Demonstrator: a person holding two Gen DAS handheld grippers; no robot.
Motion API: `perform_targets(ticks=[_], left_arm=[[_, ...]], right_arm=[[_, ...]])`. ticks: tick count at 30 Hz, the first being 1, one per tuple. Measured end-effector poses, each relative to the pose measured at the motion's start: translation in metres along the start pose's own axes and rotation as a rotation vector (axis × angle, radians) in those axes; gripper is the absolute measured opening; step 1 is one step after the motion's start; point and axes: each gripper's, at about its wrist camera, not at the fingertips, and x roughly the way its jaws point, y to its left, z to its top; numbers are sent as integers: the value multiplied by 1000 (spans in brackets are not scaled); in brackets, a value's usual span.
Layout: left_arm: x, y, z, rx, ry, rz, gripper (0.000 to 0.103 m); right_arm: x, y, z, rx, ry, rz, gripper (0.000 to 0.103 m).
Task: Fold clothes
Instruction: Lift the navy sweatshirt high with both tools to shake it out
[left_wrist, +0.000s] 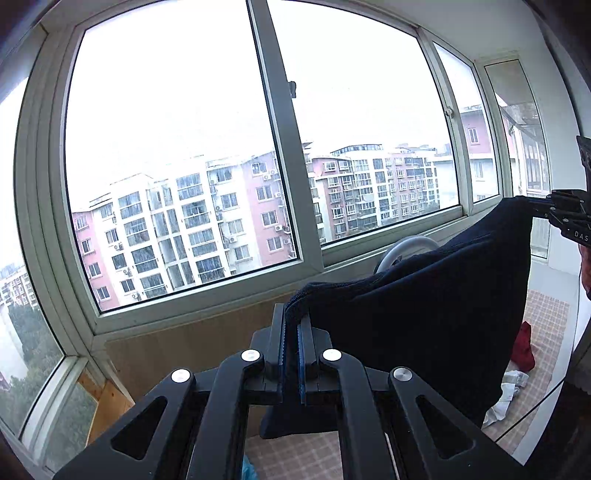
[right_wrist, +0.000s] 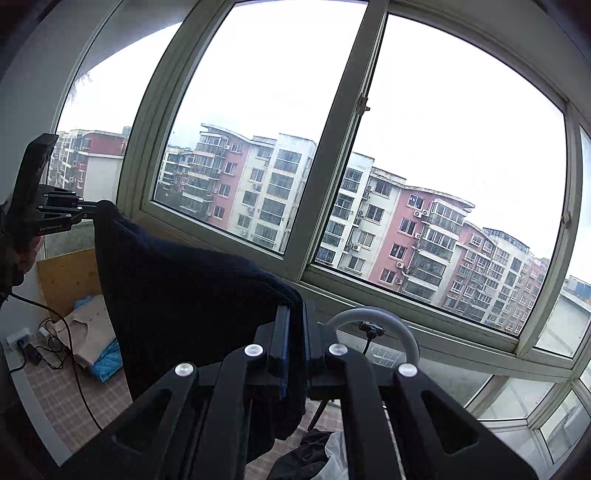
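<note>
L wrist view: left gripper (left_wrist: 291, 332) has its jaws pinched on one top corner of the dark navy garment (left_wrist: 413, 321); cloth hangs free w/ its edge stretched across to the right gripper (left_wrist: 535, 210) at far right, which clamps the other corner. Likely held high and spread so it drapes flat before folding. R wrist view: right gripper (right_wrist: 294, 332) nips the near corner, navy garment (right_wrist: 177, 291) sagging towards the left gripper (right_wrist: 94, 208). Below on checked floor covering (right_wrist: 62, 402): other clothes (right_wrist: 99, 343), cables.

Garment (left_wrist: 424, 332) bottom hem cut off
</note>
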Motion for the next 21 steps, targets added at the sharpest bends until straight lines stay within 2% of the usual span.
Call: perform_targets(ticks=[2, 5, 10, 16, 21], left_arm=[[-40, -5, 24, 18, -51, 42, 4], [-92, -20, 50, 45, -85, 114, 4], [-154, -45, 64, 53, -103, 192, 4], [-191, -69, 63, 78, -84, 249, 5], [-190, -73, 60, 115, -69, 263, 5]], right_arm=[[-39, -2, 23, -12, -53, -12, 6], [-87, -1, 40, -28, -96, -20, 6], [-146, 2, 46, -36, -131, -14, 6], [-184, 6, 45, -55, -150, -23, 6], [-187, 15, 46, -71, -151, -74, 6]])
